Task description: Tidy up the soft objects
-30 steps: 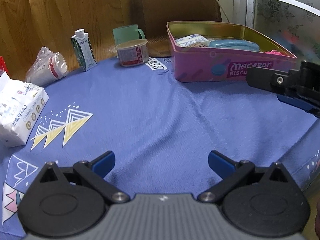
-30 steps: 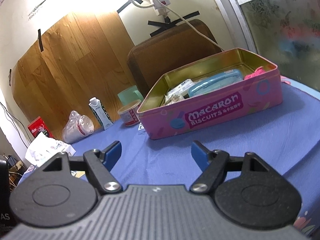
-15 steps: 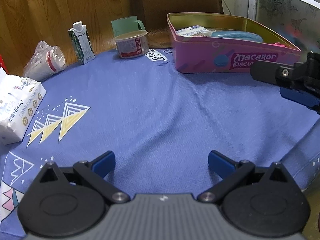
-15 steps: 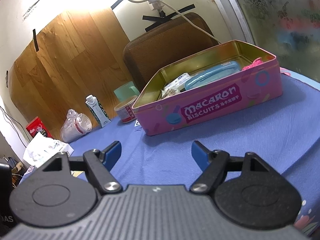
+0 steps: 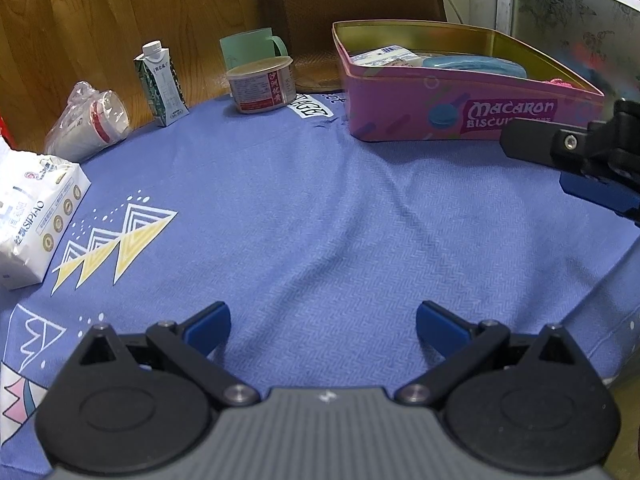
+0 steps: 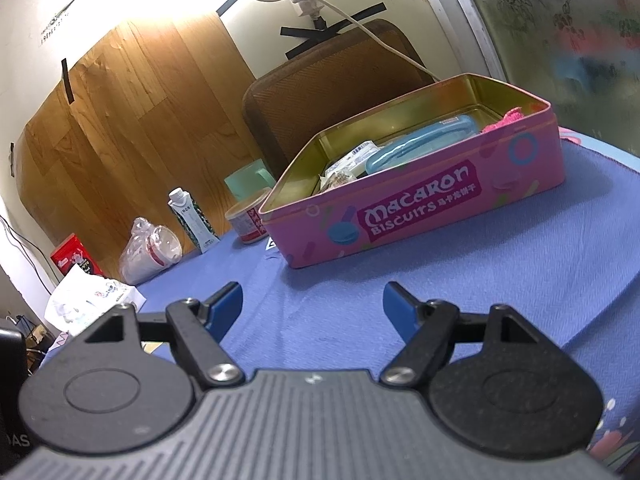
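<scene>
Soft objects: a pink knitted item [image 6: 505, 121] sits at the far right end inside the pink biscuit tin [image 6: 420, 204], only partly visible over the rim; tissue pack [image 5: 34, 216] lies at the table's left edge. Near to far: left gripper [image 5: 323, 326] released, blue fingers wide apart, nothing between them, hovering over the blue tablecloth [image 5: 300, 216] on the table. Right gripper [image 6: 313, 307] also released, jaws spread, empty, above the cloth and aimed toward the tin; in the left view it pokes in from the right edge, just in front of the tin's front wall. Yellow triangle print [image 5: 116, 236] on the cloth beside the tissue pack. Farther back, left to right: bagged paper cups [image 5: 90, 120] lying on their side, upright milk carton [image 5: 160, 82], sealed red-label bowl [image 5: 262, 84] with green mug [image 5: 250, 46] right behind it, then the tin. Tin is open, also holds a blue flat case [image 6: 424, 144] and white wrapped packets [image 6: 348, 160]. Behind the table: brown chair back [image 6: 332, 80] and wood panel [image 6: 132, 120]. Red box [image 6: 74, 260] far left.
</scene>
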